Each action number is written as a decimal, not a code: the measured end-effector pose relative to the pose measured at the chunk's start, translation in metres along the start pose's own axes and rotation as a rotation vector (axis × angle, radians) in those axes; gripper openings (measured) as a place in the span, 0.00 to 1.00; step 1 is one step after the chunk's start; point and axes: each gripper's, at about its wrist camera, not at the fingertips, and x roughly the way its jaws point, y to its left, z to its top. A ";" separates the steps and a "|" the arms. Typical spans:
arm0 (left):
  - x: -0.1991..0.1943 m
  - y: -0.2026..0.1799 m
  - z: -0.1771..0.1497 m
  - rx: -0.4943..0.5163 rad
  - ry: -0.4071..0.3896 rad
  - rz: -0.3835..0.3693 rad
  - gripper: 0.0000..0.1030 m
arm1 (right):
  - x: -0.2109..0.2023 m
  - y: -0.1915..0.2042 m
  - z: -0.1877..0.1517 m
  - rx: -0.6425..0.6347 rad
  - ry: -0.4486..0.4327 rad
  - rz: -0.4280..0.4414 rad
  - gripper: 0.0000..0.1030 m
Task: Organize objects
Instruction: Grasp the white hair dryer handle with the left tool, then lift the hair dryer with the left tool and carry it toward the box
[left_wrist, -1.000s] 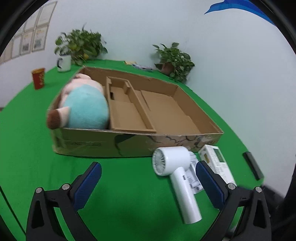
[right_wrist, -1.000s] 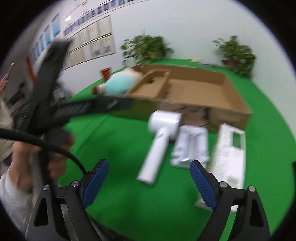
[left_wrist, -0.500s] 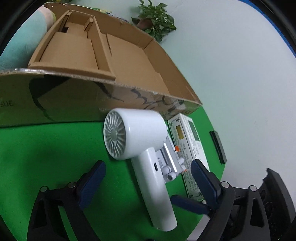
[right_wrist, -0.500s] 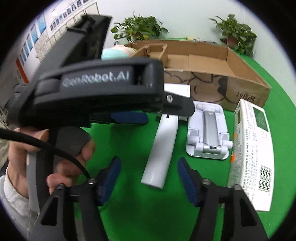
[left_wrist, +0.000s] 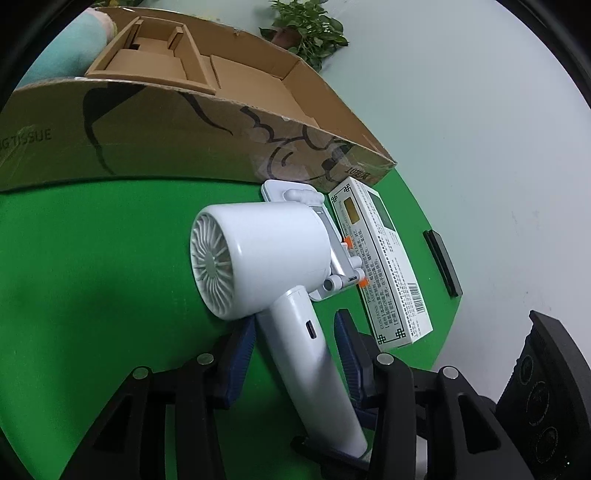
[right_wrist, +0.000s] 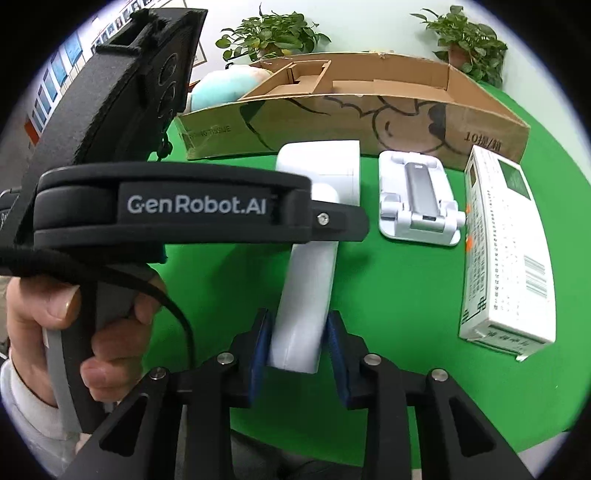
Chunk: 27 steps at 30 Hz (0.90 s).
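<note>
A white hair dryer (left_wrist: 258, 258) lies on the green table in front of a long cardboard box (left_wrist: 184, 129). My left gripper (left_wrist: 295, 350) straddles the upper handle; its jaws are closing, and thin gaps still show at both blue pads. My right gripper (right_wrist: 297, 343) straddles the handle's lower end (right_wrist: 295, 350). Its jaws are closing too: the left pad sits at the handle's edge and a sliver of green shows at the right pad. The left gripper's black body (right_wrist: 166, 206), held by a hand (right_wrist: 110, 332), hides part of the dryer (right_wrist: 317, 170).
A white phone stand (right_wrist: 417, 199) and a white printed carton (right_wrist: 506, 251) lie right of the dryer. A blue plush toy (right_wrist: 221, 88) fills the box's left end (right_wrist: 207, 129). A black bar (left_wrist: 441, 262) lies at the table's right edge. Potted plants (right_wrist: 273, 37) stand behind.
Both grippers came down onto the hair dryer and tilted downward. Their jaws narrowed from wide open to close around its handle.
</note>
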 end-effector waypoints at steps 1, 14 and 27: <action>0.000 0.002 0.002 -0.011 0.001 -0.001 0.42 | 0.000 0.000 0.001 0.006 -0.008 0.001 0.30; -0.007 0.030 0.011 -0.096 -0.030 -0.069 0.33 | 0.009 0.008 0.011 -0.010 -0.029 -0.036 0.30; -0.012 0.040 0.012 -0.097 -0.045 -0.100 0.33 | 0.015 0.015 0.004 -0.069 -0.049 -0.131 0.30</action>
